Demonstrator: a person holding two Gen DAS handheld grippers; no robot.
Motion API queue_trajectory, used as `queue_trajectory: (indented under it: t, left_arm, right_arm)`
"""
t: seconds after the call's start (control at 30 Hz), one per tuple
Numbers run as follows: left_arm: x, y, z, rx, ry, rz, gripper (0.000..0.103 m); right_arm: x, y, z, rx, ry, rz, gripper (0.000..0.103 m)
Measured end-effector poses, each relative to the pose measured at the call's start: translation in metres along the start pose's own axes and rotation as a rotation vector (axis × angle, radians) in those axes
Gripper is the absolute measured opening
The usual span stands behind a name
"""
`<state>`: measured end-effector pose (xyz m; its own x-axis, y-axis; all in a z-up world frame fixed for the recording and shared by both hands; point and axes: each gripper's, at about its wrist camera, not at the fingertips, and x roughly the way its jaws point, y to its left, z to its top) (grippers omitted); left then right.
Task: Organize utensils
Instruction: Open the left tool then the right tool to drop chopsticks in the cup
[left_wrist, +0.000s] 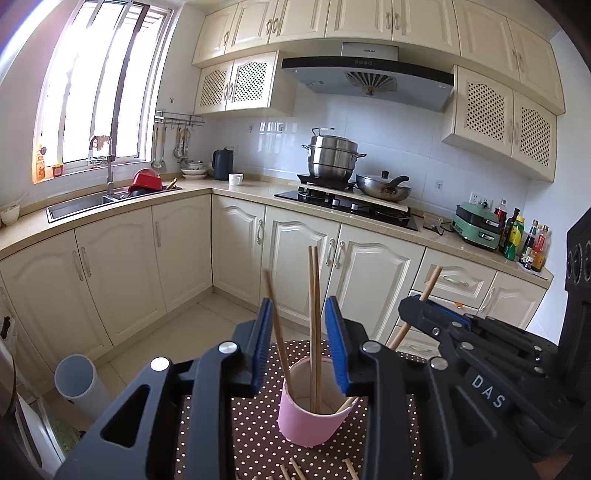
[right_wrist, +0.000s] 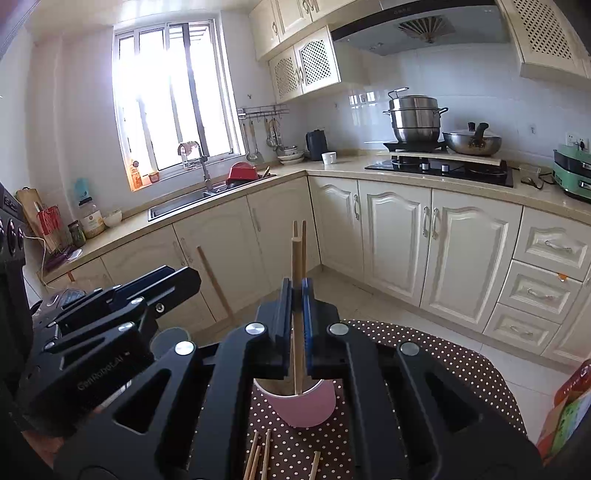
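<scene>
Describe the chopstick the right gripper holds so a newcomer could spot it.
Find the dotted tablecloth, then the pink cup on it. The right gripper is shut on one chopstick whose lower end dips into the cup; unlike the loose chopsticks lying flat, it stands upright.

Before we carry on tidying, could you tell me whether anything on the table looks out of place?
Yes: several loose chopsticks lie on the dotted tablecloth in front of the pink cup, while others already stand inside it. The right gripper holds one over the cup.
</scene>
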<state>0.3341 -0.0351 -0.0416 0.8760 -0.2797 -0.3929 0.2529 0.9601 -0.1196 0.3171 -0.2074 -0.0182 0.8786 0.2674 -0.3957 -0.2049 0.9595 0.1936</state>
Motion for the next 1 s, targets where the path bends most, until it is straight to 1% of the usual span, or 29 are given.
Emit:
queue_trajectory:
  t: [0.13, 0.27, 0.37, 0.5, 0.67, 0.8, 1.0]
  left_arm:
    - [-0.008, 0.000, 0.000, 0.014, -0.013, 0.022, 0.034]
    - [-0.018, 0.001, -0.001, 0.025, -0.027, 0.037, 0.041]
    - [-0.025, 0.003, -0.001, 0.028, -0.034, 0.048, 0.042]
    - [-0.035, 0.006, -0.002, 0.025, -0.045, 0.057, 0.051]
    - [-0.049, 0.008, -0.003, 0.030, -0.051, 0.068, 0.052]
    - [-0.063, 0.012, -0.005, 0.027, -0.060, 0.076, 0.056]
    - [-0.084, 0.016, -0.007, 0.023, -0.069, 0.082, 0.057]
  right_arm:
    - [-0.002, 0.000, -0.004, 0.007, 0.004, 0.001, 0.006]
    - [-0.006, 0.002, -0.007, 0.008, 0.002, 0.001, 0.006]
    - [-0.010, 0.005, -0.009, -0.003, 0.004, -0.003, 0.006]
    - [-0.014, 0.007, -0.011, -0.004, 0.007, 0.001, 0.007]
    - [-0.021, 0.009, -0.013, -0.007, 0.005, 0.002, 0.007]
    - [-0.032, 0.010, -0.014, -0.010, -0.003, 0.006, 0.007]
    - [-0.052, 0.015, -0.015, -0.016, -0.020, 0.012, 0.007]
